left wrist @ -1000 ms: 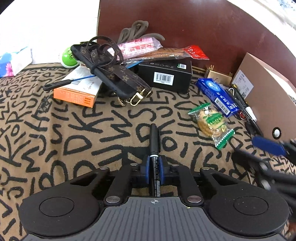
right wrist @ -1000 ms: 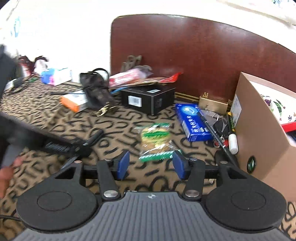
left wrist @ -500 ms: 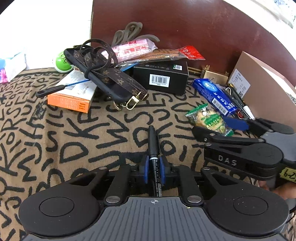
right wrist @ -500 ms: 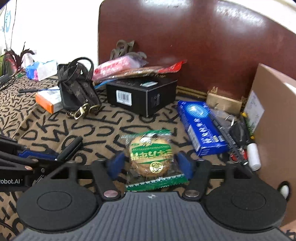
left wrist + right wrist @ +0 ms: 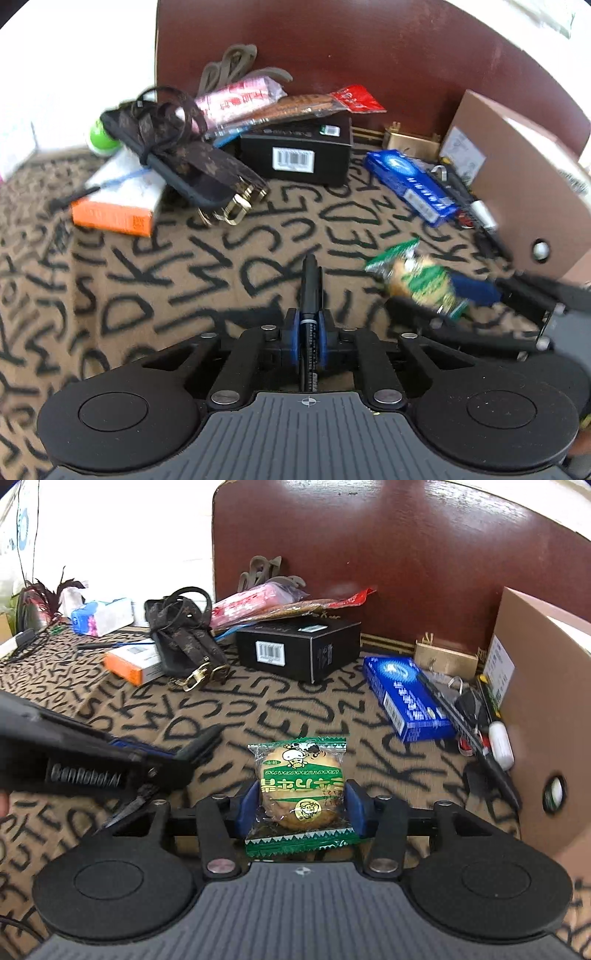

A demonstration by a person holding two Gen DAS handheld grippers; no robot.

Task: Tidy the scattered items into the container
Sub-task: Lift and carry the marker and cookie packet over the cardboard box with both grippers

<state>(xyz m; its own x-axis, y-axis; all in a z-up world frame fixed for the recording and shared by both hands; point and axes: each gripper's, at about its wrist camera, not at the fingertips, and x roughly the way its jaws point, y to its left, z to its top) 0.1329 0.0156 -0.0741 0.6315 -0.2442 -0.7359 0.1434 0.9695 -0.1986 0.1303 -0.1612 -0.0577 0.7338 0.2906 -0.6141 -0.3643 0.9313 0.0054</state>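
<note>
The left tool (image 5: pixel 307 341) is clamped on 1 black marker (image 5: pixel 309 284), whose barrel sits between the 2 blue pads and whose cap end sticks straight out ahead of the tool over the lettered cloth of the worktop (image 5: pixel 184 266).

The right tool (image 5: pixel 301 808) has 1 green-wrapped biscuit packet (image 5: pixel 301 794) between its 2 blue pads; its jaws are closing, and the pads sit against the sides of the packet. In the left wrist view this same packet shows blurred, off to the right of the left tool.

Ahead of the right tool and to its right stands 1 brown cardboard box (image 5: pixel 543 701), the container, with 1 round hole in its near wall. Between that box and the right tool's line lie 1 blue carton (image 5: pixel 404 698) and a small heap of pens and keys too tangled to count.

Straight ahead of both tools, further off, sits 1 black box (image 5: pixel 295 153) with a barcode label. 2 snack wrappers lie on top of it, 1 pink (image 5: pixel 240 98) and 1 red-tipped (image 5: pixel 321 103).

Ahead and to the left of the left tool lies 1 brown patterned strap pouch (image 5: pixel 181 155) across 1 orange and white box (image 5: pixel 118 203), with 1 green round thing (image 5: pixel 101 138) just behind.
</note>
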